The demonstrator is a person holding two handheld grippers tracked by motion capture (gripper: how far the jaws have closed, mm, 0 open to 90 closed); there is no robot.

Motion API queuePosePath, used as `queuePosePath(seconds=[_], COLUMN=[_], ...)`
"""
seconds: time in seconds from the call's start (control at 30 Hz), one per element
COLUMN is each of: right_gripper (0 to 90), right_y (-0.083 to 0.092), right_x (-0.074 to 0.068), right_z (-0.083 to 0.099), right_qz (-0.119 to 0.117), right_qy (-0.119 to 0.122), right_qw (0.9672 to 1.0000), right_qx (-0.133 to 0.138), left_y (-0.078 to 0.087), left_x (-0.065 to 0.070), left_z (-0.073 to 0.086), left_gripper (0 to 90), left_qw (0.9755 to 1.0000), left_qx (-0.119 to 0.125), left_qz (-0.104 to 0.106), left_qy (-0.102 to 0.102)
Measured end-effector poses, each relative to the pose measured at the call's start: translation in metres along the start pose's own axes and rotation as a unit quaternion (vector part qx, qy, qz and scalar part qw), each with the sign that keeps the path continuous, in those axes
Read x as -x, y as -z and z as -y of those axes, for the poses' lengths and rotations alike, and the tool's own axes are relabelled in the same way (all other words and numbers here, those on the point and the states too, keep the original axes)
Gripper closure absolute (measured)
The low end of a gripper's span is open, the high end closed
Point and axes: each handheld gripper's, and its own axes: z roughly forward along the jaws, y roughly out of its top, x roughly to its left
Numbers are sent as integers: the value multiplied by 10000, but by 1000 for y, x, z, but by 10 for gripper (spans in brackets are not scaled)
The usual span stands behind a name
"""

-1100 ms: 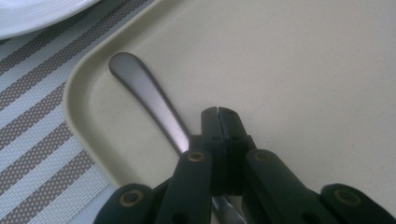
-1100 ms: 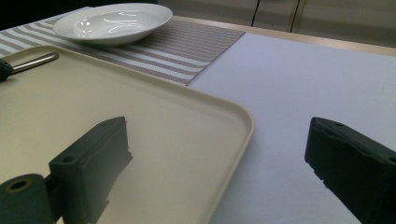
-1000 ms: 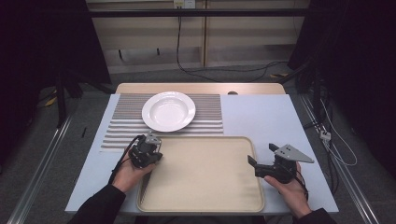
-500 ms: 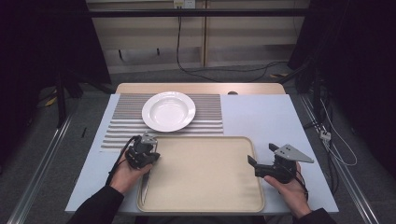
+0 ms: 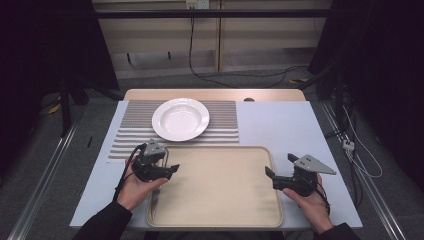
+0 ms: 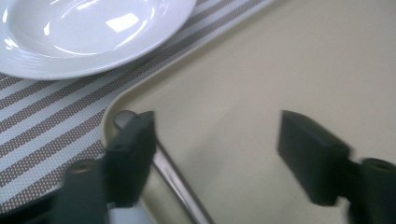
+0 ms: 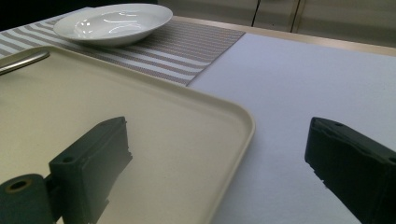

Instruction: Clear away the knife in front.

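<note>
A white plate (image 5: 180, 119) sits on a striped mat (image 5: 225, 120) at the far side of the table. A beige tray (image 5: 220, 148) lies in front of it. My left gripper (image 5: 171, 169) hovers open over the tray's far left corner (image 6: 106, 122). In the left gripper view, a metal utensil handle (image 6: 176, 181) lies along the tray's left edge, just beside the left jaw of that gripper (image 6: 217, 128). My right gripper (image 5: 280, 167) is open at the tray's right edge (image 7: 245, 119), one jaw over the tray and one over the table. The handle's end (image 7: 23, 60) shows far off in the right gripper view.
The plate (image 7: 112, 21) and mat (image 7: 187, 51) lie beyond the tray. A pale tabletop (image 5: 280, 125) stretches to the right of the mat. Cables (image 5: 360, 155) hang off the table's right side, and dark floor surrounds it.
My left gripper has shifted slightly toward the near side, at the tray's left edge. The right gripper has stayed where it was.
</note>
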Motion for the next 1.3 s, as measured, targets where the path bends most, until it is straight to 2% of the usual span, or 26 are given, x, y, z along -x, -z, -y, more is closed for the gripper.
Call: queuePosePath(seconds=[0.07, 0.17, 0.2, 0.27, 0.33, 0.43, 0.5, 0.63, 0.73, 0.9, 1.03, 1.13, 1.17, 1.27, 1.3], right_gripper=[64, 64, 64, 64, 64, 64, 64, 64, 64, 64, 64, 64, 64, 65, 64], right_y=[0, 0, 0, 0, 0, 0, 0, 0, 0, 0, 1, 1, 1, 1, 1], right_x=[0, 0, 0, 0, 0, 0, 0, 0, 0, 0, 0, 0, 0, 0, 0], right_z=[0, 0, 0, 0, 0, 0, 0, 0, 0, 0, 0, 0, 0, 0, 0], right_qz=[-1, -2, 3, 5, 7, 6, 5, 12, 11, 17, 27, 50, 43, 53, 51], right_qy=[0, -4, 5, 5, 4, 0, -1, 2, -3, -13, -16, -5, -2, 4, 3], right_qw=[10000, 10000, 10000, 10000, 10000, 10000, 10000, 10000, 10000, 10000, 10000, 10000, 10000, 10000, 10000], right_qx=[2, 0, 0, -1, -3, 1, 2, -4, 1, -3, -6, 4, 11, 10, 11], left_y=[2, 6, 9, 16, 22, 30, 33, 37, 41, 47, 50, 51, 52, 52, 50], left_x=[-1, -1, 0, 4, 9, 11, 12, 12, 6, -3, -9, -13, -14, -15, -15], left_z=[0, -1, -1, -1, 1, 2, 5, 12, 17, 29, 38, 47, 49, 54, 54], left_gripper=[193, 72, 67, 67, 56, 55, 55, 56, 56, 57, 57, 56, 56, 55, 52], left_qw=[10000, 9993, 9991, 9993, 9989, 9982, 9980, 9977, 9966, 9954, 9950, 9931, 9932, 9914, 9915], left_qx=[70, 113, 138, 248, 444, 605, 639, 633, 741, 745, 739, 828, 798, 841, 852], left_qz=[3, 180, 252, 256, 150, 50, 2, -251, -326, -537, -599, -725, -737, -927, -890], left_qy=[35, 293, 302, 140, -15, -14, 32, 55, 168, 277, 312, 392, 406, 384, 422])
